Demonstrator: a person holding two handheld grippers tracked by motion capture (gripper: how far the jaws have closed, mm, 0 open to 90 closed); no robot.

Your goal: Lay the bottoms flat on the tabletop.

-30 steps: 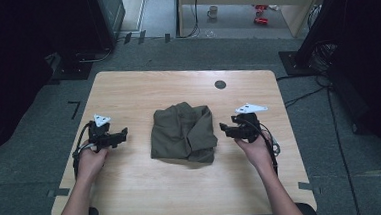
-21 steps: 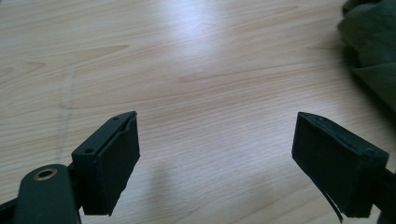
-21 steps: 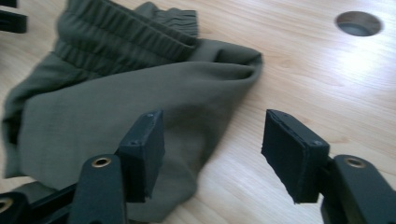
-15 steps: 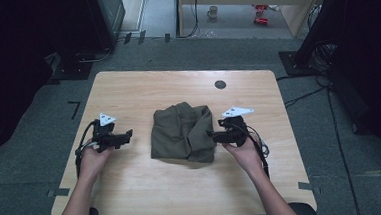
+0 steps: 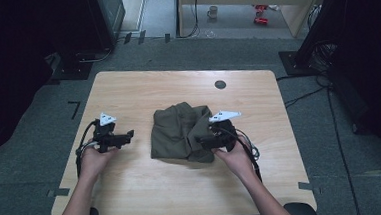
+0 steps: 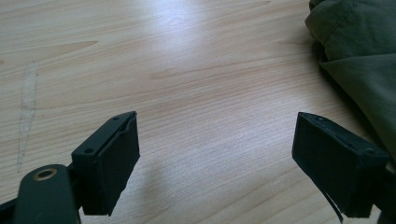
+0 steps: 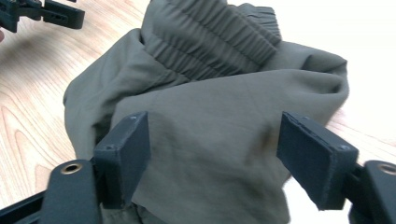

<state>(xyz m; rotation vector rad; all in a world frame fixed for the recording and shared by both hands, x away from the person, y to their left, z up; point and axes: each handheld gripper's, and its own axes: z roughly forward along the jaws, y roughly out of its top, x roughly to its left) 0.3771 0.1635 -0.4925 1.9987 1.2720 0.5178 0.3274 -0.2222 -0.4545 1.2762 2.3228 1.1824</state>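
A crumpled olive-green garment with an elastic waistband lies in the middle of the wooden table. My right gripper is at the garment's right edge. In the right gripper view its jaws have just been opening and stand wide apart over the fabric, with cloth under and between them but not pinched. My left gripper rests on the table to the left of the garment. It is open over bare wood, with the garment's edge ahead on the right.
A round black grommet sits in the table near the far edge. Dark equipment stands and cables surround the table on the grey floor. Bare wood lies in front of the garment.
My right gripper has moved left from beside the garment onto its right edge, and its jaws have spread wider. My left gripper has stayed where it was.
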